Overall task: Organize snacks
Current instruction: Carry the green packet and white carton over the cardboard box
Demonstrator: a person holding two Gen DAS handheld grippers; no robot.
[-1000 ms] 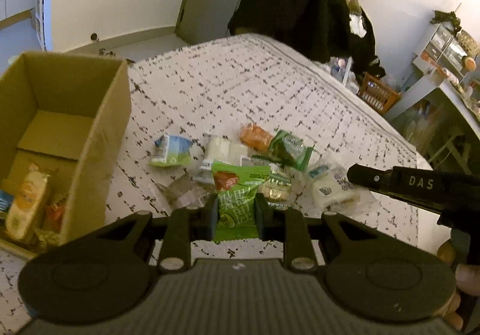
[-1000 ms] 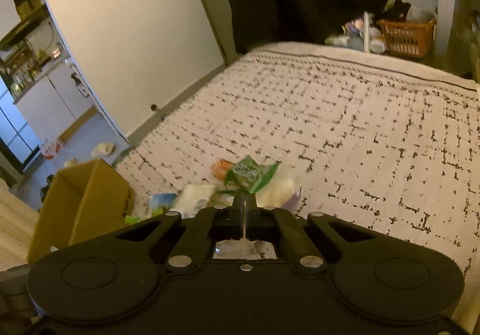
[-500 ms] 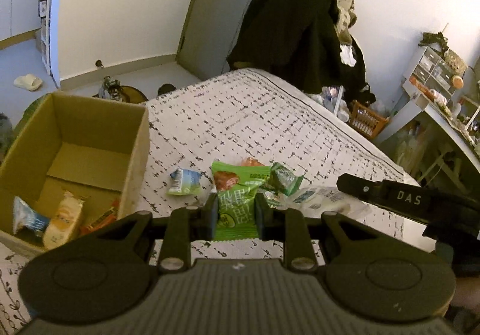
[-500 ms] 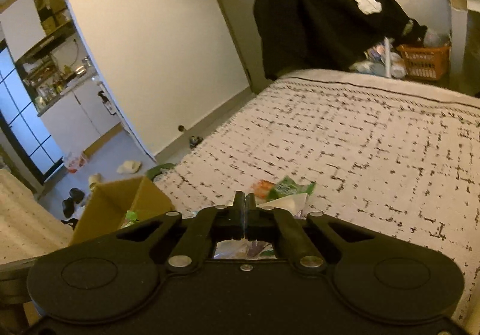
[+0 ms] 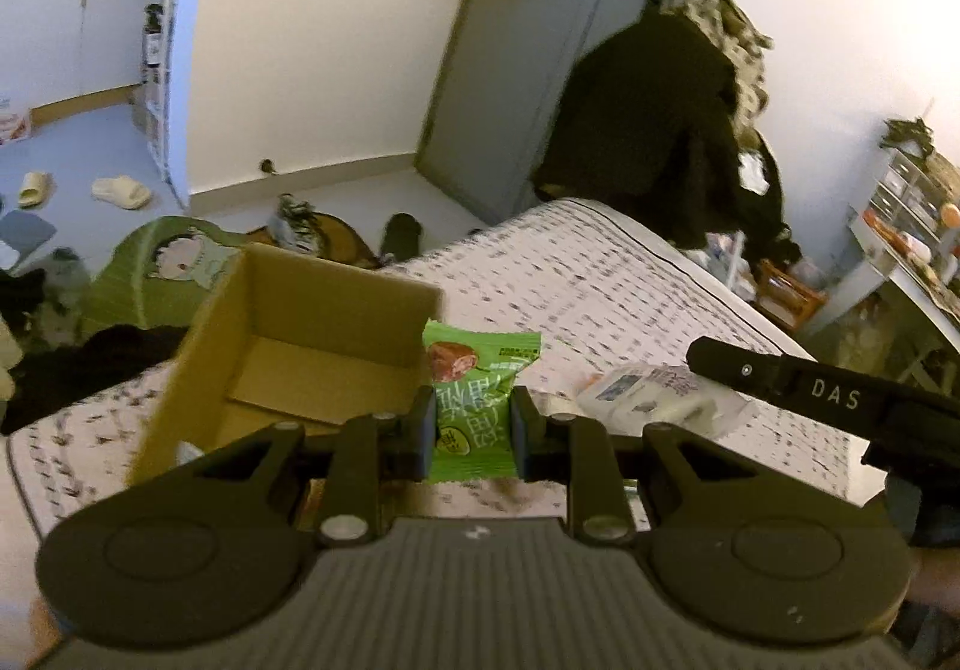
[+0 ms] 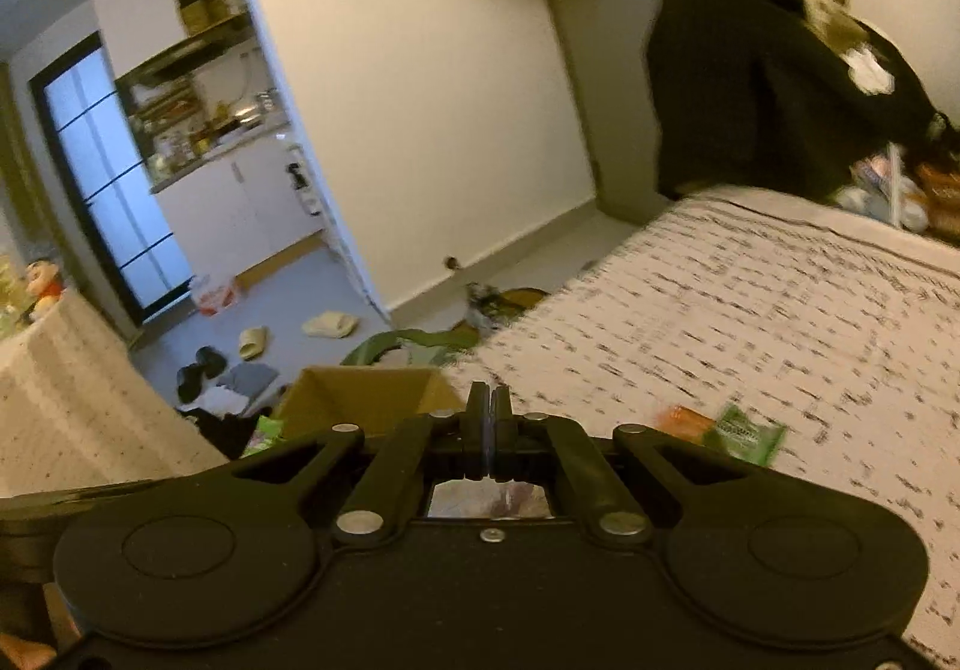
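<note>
left claw (image 5: 470, 424) pinching green snack packet (image 5: 474, 400) beside cardboard box (image 5: 288, 358) | right claw (image 6: 489, 439) pressed together

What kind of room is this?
Probably a bedroom in a small flat: a bed with a patterned cover, dark coats heaped by the door, and slippers on the floor.

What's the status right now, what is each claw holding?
Left gripper shut on green snack packet, beside cardboard box. Right gripper shut, whether it holds anything unclear. White packet on the bed. Nothing blocking the box.
</note>
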